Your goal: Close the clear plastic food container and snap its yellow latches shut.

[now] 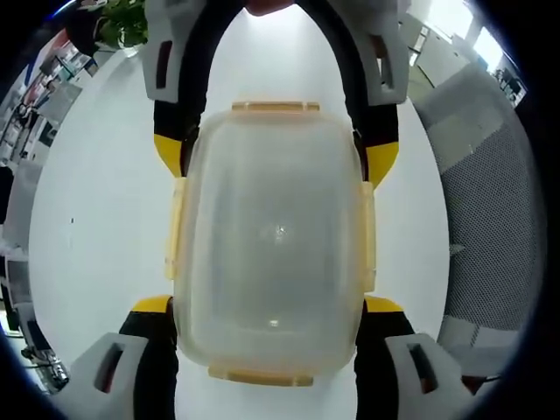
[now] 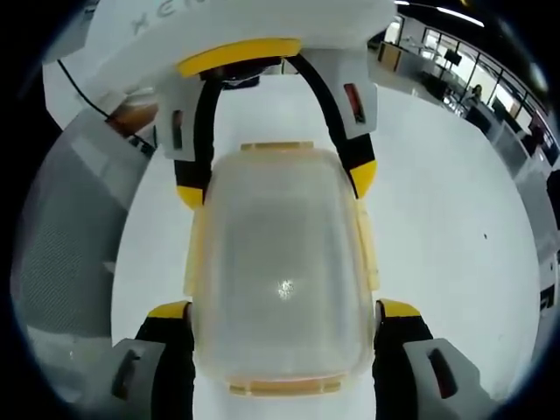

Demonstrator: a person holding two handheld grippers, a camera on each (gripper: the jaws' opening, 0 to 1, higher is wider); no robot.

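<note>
Container: clear plastic food container (image 1: 273, 254) sitting on the white worktop (image 1: 96, 219), lid (image 2: 278, 254) already lying over the base, spanning the space between both hand-held grippers.

Latches: yellow latches (image 1: 275, 107) running along all four edges; side latch (image 1: 178, 232) appearing to flare slightly outward, so judged not yet snapped; hard to tell for certain through the fisheye.

Left hand-held gripper (image 1: 273, 308): jaws standing wide, yellow tips flanking the near end of the container, touching or just beside its long sides; not clearly squeezing.

Right hand-held gripper (image 2: 282, 313): likewise spread wide, tips bracketing its own near end of the container; contact with the walls not resolvable.

Surroundings: mesh office chair (image 1: 490, 210) standing beside the worktop.

Risk, lid seating: pressing a latch while the lid is sitting skewed, likely leaving one corner riding up.

Risk, sliding: pushing one side latch without bracing opposite, likely sending the light container skating across the smooth worktop.

Risk, squeeze: closing jaws hard on the thin walls, likely bowing them and popping the lid off.
</note>
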